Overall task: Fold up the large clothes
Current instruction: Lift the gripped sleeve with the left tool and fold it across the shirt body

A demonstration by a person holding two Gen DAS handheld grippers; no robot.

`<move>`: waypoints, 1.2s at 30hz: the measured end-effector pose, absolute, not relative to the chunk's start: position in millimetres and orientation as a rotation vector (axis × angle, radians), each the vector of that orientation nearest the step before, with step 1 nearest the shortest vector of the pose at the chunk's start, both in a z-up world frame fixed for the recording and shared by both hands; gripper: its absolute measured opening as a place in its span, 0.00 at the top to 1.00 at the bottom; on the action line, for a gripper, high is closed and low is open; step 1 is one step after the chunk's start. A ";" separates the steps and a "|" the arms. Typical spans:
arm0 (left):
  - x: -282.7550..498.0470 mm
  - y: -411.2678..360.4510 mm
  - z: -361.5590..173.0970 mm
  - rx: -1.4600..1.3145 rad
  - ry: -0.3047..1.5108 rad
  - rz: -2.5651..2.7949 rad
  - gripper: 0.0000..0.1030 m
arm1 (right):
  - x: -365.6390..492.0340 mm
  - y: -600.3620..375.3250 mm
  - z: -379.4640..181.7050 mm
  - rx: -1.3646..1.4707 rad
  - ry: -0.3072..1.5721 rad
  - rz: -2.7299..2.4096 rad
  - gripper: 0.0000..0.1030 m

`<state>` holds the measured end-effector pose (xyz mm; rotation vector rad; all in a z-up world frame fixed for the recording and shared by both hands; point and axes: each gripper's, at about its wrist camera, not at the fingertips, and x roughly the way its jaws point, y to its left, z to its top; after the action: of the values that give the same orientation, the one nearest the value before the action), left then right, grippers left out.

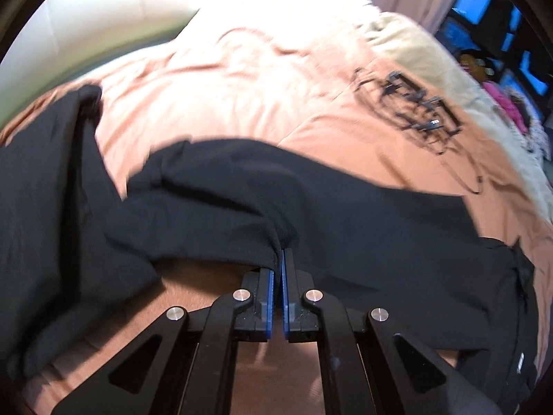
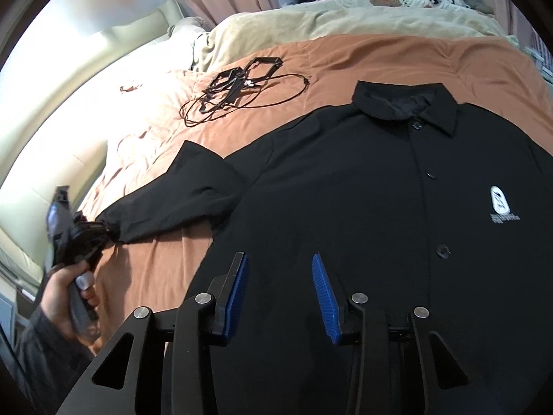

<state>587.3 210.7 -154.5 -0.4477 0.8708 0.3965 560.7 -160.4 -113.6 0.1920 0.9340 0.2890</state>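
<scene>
Now the left hand-held gripper is pinched tight on the cuff of the sleeve, out to the left of the jacket. The sleeve runs sideways from the shoulder to that cuff, so it probably has to swing right, across the chest. The right hand-held gripper hangs over the jacket's lower front with its jaws partly apart and nothing between them (I cannot tell if the tips touch the cloth). The left one is nearer the sleeve; the right one is nearer the body.

The jacket is black, buttoned up, and lies flat, face up, on the orange bed cover, collar at the far end. A small white logo sits on the chest. Some black cables lie near the far shoulder.
</scene>
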 end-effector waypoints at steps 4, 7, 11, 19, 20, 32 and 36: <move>577.0 210.3 -109.7 -0.454 0.798 0.371 0.95 | 587.4 -142.0 -125.4 0.177 0.964 0.303 0.70; 566.5 202.6 -85.6 -0.474 0.756 0.332 0.95 | 606.6 -127.3 -134.9 0.148 0.969 0.306 0.71; 557.0 186.6 -67.6 -0.467 0.726 0.281 0.95 | 632.1 -107.9 -155.2 0.128 0.998 0.315 0.71; 551.7 164.5 -55.2 -0.441 0.719 0.204 0.95 | 649.1 -95.9 -196.9 0.161 1.060 0.300 0.71; 551.4 163.0 -53.6 -0.440 0.716 0.200 0.95 | 649.3 -95.6 -195.0 0.150 1.068 0.310 0.71; 546.7 106.0 0.9 -0.417 0.650 0.124 0.95 | 593.1 -151.0 -132.1 0.104 1.039 0.379 0.68; 550.3 71.7 18.7 -0.375 0.632 0.085 0.95 | 554.8 -189.1 -108.5 0.086 0.993 0.378 0.63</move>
<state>550.3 71.7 18.7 -0.3752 0.6324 0.0848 554.8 -189.1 -108.5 0.0863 0.9926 0.3784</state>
